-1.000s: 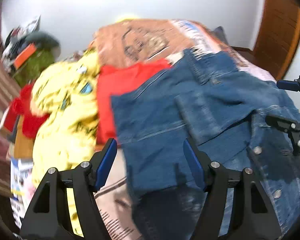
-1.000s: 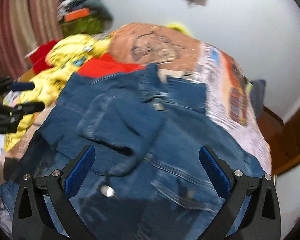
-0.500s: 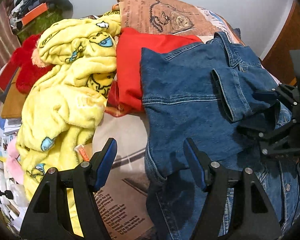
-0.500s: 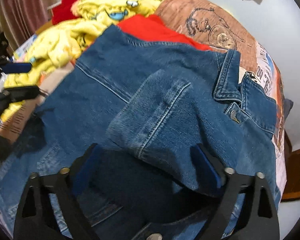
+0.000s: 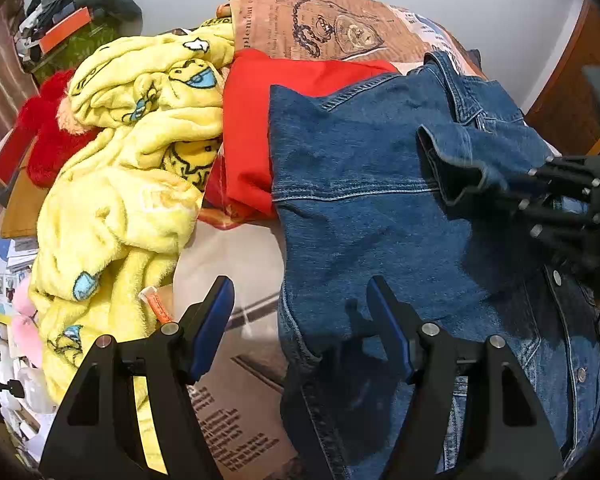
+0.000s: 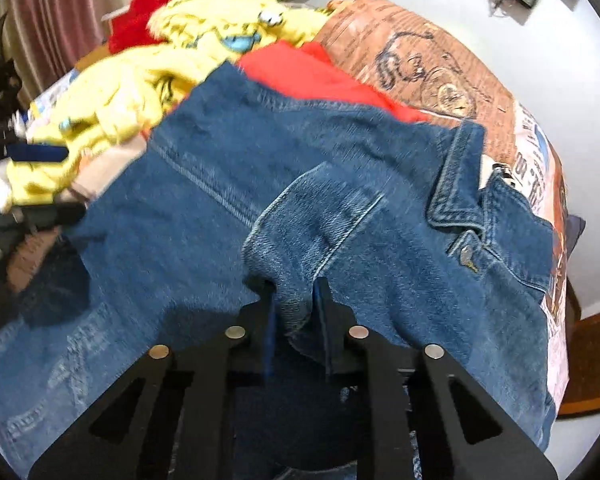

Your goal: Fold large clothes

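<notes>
You're barely started: the denim jacket (image 5: 360, 184) lies spread on the bed, unfolded. Your right gripper (image 6: 294, 300) has just clamped onto its sleeve cuff (image 6: 300, 240); left gripper (image 5: 300, 320) hangs open, empty, over the hem.

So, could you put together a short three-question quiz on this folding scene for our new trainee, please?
1. True or false: the right gripper is shut on the sleeve cuff of the denim jacket.
2. Which garment touches the jacket's far edge? A) the red garment B) the yellow fleece C) a white towel
3. Fill in: the left gripper is ____, its pads on either side of the jacket's side edge.

Key:
1. True; its jaws have just been closing on the cuff.
2. A.
3. Open; nothing is gripped.
</notes>
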`<state>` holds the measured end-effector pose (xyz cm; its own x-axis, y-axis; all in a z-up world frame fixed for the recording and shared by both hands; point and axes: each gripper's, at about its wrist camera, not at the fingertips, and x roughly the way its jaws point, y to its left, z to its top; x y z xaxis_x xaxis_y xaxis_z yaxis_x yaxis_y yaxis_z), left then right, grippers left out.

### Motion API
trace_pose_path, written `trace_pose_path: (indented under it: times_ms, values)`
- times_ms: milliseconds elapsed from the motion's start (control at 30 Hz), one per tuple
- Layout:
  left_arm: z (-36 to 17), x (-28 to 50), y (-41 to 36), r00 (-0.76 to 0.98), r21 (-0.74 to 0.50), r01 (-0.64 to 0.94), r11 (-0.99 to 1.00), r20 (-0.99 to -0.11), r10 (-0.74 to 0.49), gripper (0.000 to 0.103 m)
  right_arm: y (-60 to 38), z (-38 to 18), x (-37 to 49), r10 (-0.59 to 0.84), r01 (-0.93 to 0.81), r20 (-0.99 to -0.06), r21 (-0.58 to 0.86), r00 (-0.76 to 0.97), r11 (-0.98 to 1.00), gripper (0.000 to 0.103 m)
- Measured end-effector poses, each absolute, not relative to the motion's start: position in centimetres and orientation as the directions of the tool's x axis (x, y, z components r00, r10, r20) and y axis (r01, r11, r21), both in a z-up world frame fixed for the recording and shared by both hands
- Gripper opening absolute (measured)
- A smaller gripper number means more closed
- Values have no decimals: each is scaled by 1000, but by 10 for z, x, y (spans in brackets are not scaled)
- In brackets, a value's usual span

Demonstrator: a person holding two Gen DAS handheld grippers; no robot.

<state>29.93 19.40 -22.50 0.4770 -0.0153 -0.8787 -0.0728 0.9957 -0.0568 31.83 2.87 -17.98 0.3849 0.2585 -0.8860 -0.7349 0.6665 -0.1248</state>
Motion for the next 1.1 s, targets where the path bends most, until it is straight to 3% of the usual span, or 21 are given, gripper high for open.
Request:
trace_pose_path:
  times_ms: [467, 1100]
  values:
    - [-217, 310, 159, 486, -33, -33, 999, -874, -13, 68, -76, -97, 326, 380, -536, -732, 24, 566, 844, 13]
    - [-237, 329, 98, 439, 10, 62, 998, -898, -18, 68, -208, -161, 322, 336, -271, -797, 224, 501, 936, 12]
